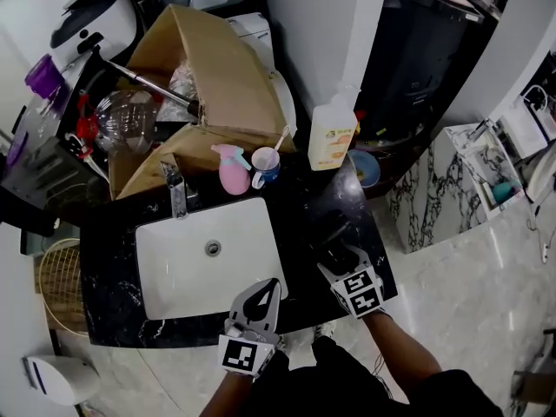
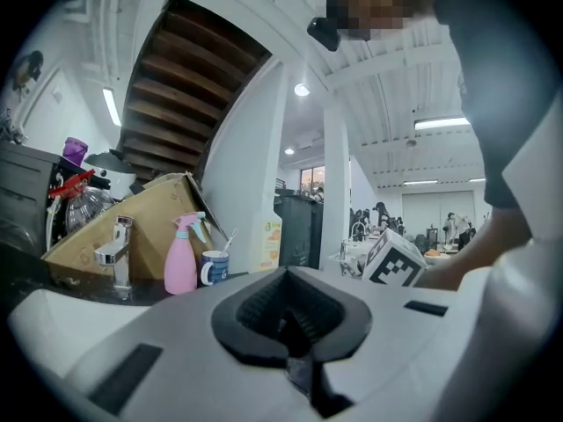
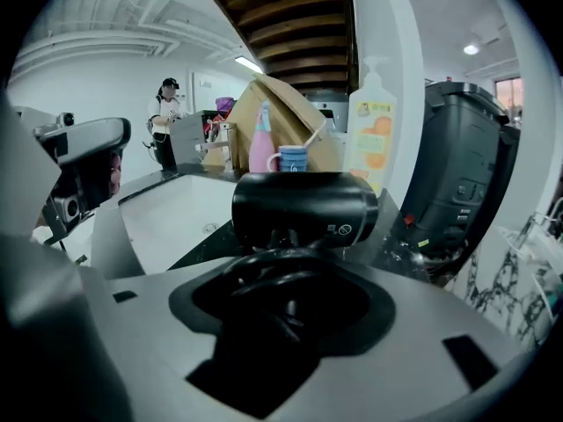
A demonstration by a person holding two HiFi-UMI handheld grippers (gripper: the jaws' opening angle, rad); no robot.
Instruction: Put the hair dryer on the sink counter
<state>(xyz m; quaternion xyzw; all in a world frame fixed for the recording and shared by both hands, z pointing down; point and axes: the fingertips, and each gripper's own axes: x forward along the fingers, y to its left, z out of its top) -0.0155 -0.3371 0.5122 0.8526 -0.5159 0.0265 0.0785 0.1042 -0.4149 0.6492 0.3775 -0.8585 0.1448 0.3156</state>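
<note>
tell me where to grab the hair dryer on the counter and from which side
Grip the slim handle, coming from the front edge of the counter. The hair dryer lies with its fat barrel crosswise and the handle pointing toward the person. The right gripper is shut on that handle.

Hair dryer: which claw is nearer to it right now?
Right. The right claw grips the hair dryer by its handle over the counter beside the basin. The left claw sits shut at the basin's front edge, clear of the dryer.
</note>
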